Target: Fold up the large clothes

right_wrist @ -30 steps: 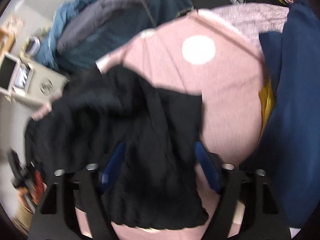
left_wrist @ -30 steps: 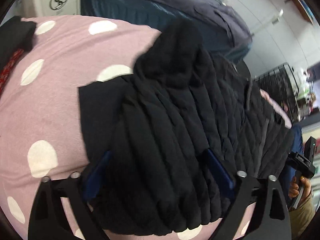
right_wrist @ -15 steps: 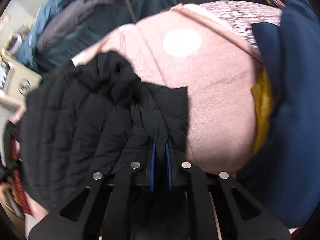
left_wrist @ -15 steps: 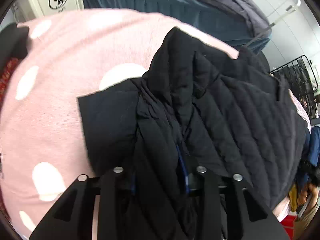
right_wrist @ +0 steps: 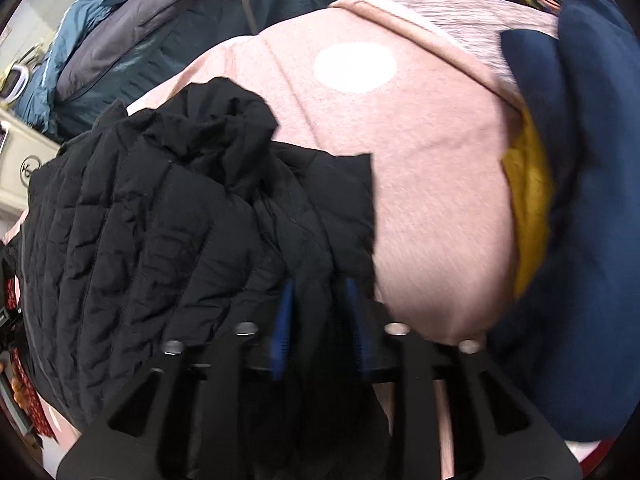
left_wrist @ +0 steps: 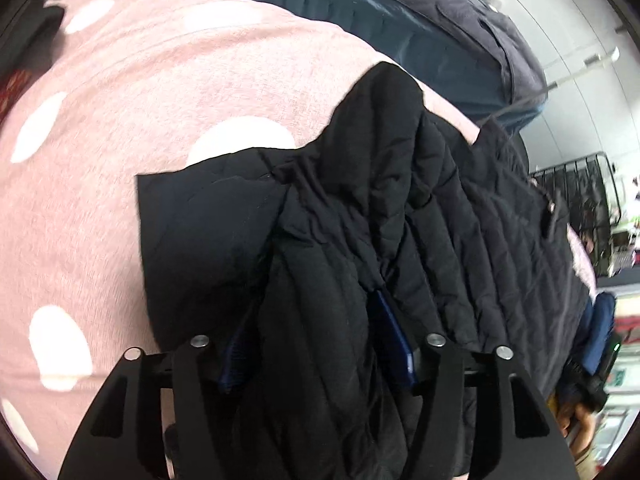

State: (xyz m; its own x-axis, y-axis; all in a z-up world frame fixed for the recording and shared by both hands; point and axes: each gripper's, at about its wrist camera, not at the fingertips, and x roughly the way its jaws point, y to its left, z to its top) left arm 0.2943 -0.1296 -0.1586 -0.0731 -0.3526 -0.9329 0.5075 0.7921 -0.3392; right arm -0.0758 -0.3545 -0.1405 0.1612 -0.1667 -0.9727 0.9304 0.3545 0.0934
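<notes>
A black quilted jacket (left_wrist: 420, 208) lies on a pink polka-dot blanket (left_wrist: 120, 120). It also shows in the right wrist view (right_wrist: 160, 220), on the same blanket (right_wrist: 432, 184). My left gripper (left_wrist: 316, 332) has its blue pads partly apart with a thick fold of the jacket between them. My right gripper (right_wrist: 320, 312) has its blue pads a little apart around a bunched fold of the jacket's edge. A flat black panel (left_wrist: 200, 220) of the jacket sticks out to the left.
Dark blue and grey bedding (left_wrist: 400, 32) is piled behind the blanket. A navy garment (right_wrist: 580, 200) with a mustard-yellow piece (right_wrist: 528, 200) lies at the right. A black wire rack (left_wrist: 576, 176) stands at the far right. A white appliance (right_wrist: 24, 164) stands left.
Both grippers closed on jacket folds half a second ago and have now widened again. The jacket's edge has been drawn over the body, bunching the fabric.
</notes>
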